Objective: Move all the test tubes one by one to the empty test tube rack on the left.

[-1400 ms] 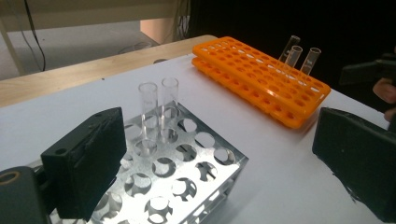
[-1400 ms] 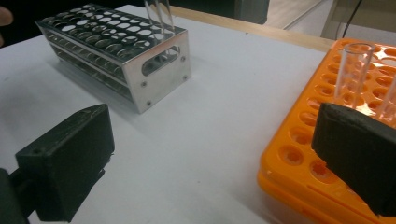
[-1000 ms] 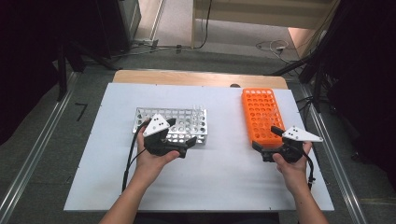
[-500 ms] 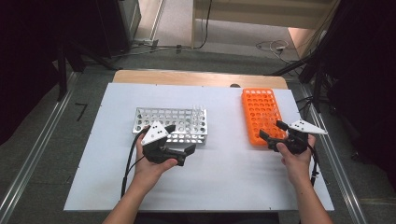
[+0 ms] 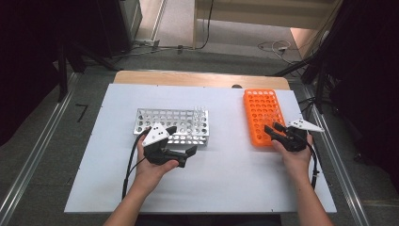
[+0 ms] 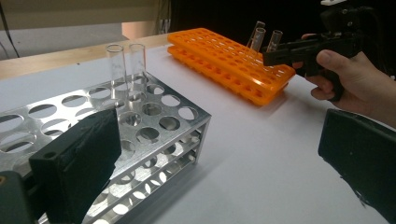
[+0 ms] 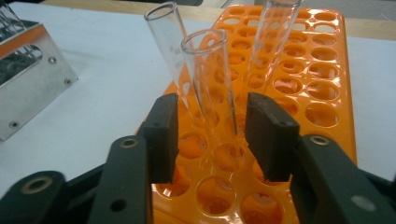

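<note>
An orange tube rack (image 5: 261, 110) lies at the table's right, with three glass tubes (image 6: 264, 39) standing in its near end. My right gripper (image 5: 273, 128) reaches into that end. Its jaws have just been closing and straddle the nearest glass tube (image 7: 208, 79), with a thin gap still showing on each side, so the right gripper (image 7: 210, 135) counts as open. A metal tube rack (image 5: 164, 120) sits left of centre and holds two empty tubes (image 6: 126, 70) at its far right corner. My left gripper (image 5: 182, 140) stands wide open at that rack's near right corner, holding nothing.
The white table top (image 5: 226, 174) has free room between the two racks and along its near edge. A wooden strip (image 5: 202, 79) borders the far edge. Dark equipment and cables stand on the floor beyond and to the right.
The right gripper's jaws have narrowed from wide open to close around the nearest tube, and the hand shifted slightly right along the orange rack's near end. The left hand has barely moved.
</note>
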The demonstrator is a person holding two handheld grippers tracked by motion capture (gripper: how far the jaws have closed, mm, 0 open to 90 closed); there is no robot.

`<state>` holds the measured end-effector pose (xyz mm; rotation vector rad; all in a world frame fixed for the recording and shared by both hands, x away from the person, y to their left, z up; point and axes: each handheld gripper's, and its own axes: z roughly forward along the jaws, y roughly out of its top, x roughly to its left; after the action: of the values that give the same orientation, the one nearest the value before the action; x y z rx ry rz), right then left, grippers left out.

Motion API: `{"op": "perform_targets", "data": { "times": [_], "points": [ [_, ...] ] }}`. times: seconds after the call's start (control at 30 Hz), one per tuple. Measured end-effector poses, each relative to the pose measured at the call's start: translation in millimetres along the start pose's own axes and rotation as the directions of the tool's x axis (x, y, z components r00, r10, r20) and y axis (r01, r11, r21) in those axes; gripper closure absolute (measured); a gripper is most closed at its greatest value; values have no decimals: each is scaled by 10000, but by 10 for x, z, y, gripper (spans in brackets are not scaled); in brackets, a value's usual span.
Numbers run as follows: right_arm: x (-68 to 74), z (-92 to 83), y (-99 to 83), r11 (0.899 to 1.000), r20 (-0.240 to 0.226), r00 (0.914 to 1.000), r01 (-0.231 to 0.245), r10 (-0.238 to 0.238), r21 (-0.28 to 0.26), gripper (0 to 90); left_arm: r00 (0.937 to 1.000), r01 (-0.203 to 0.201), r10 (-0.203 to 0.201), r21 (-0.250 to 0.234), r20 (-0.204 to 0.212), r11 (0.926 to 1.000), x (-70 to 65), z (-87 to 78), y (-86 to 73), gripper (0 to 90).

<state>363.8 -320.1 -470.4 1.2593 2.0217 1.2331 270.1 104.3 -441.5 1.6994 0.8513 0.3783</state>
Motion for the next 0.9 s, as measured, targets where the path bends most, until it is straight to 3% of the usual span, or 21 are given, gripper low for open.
{"op": "perform_targets", "data": {
  "times": [0.4, 0.9],
  "points": [
    [-32, 8, -52, 9999, 649, 9979, -11, 4, 110, 634, 10000, 13, -13, -50, 14, 10000, -16, -6, -5, 0],
    [-20, 22, -83, 9995, 632, 9975, 304, -304, 8, 738, 10000, 63, -64, -100, -16, 9999, 2, -22, 0, 0]
  ]
}}
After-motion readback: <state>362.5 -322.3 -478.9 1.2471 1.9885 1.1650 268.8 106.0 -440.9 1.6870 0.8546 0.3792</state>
